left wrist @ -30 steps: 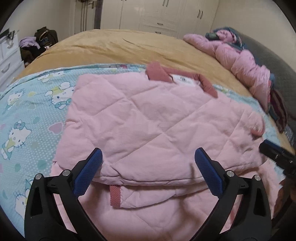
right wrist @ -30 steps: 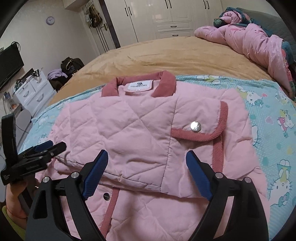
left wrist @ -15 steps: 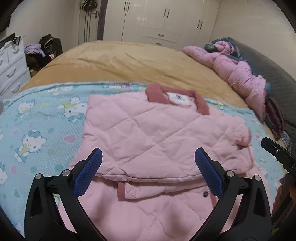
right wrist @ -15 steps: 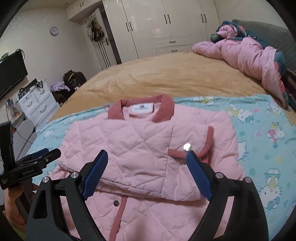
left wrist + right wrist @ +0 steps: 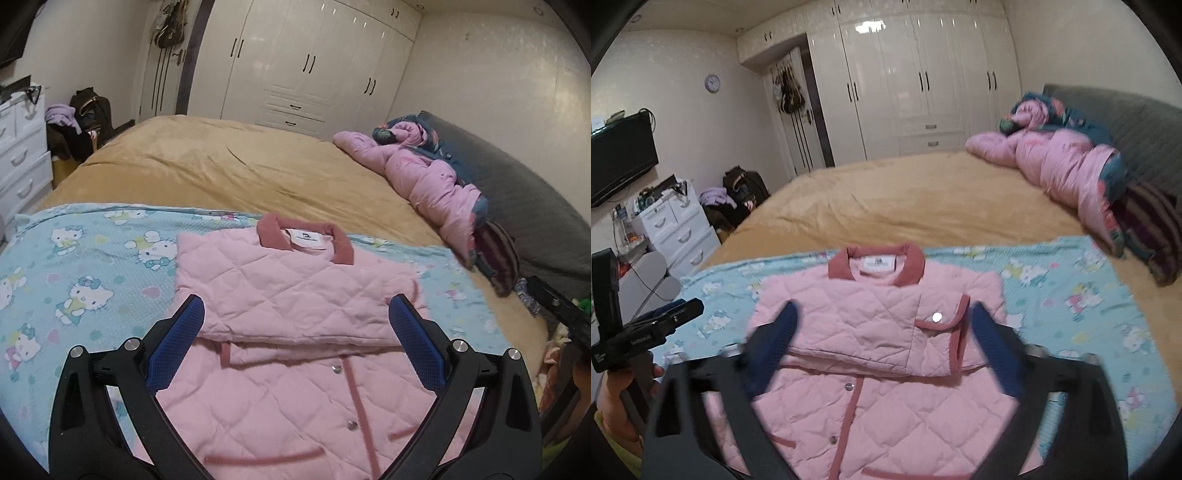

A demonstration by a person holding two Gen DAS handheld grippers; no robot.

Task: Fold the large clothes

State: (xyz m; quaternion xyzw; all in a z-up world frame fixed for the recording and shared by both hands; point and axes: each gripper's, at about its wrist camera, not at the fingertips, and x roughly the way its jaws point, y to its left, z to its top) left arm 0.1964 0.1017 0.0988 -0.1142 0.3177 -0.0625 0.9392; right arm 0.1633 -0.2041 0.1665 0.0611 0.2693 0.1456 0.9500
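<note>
The pink quilted jacket (image 5: 295,295) lies on the cartoon-print sheet (image 5: 74,266) near the bed's (image 5: 229,166) foot edge, sleeves folded inward to narrow it. The left tool (image 5: 295,328) gapes empty; the right tool (image 5: 882,332) hovers above, jaws opening, nothing between them.

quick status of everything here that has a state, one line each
pink quilted jacket: flat on the cartoon sheet, sleeves folded in over the chest, hem not folded up
left gripper: open, empty
right gripper: opening, nothing between its fingers
wardrobe doors: closed
</note>
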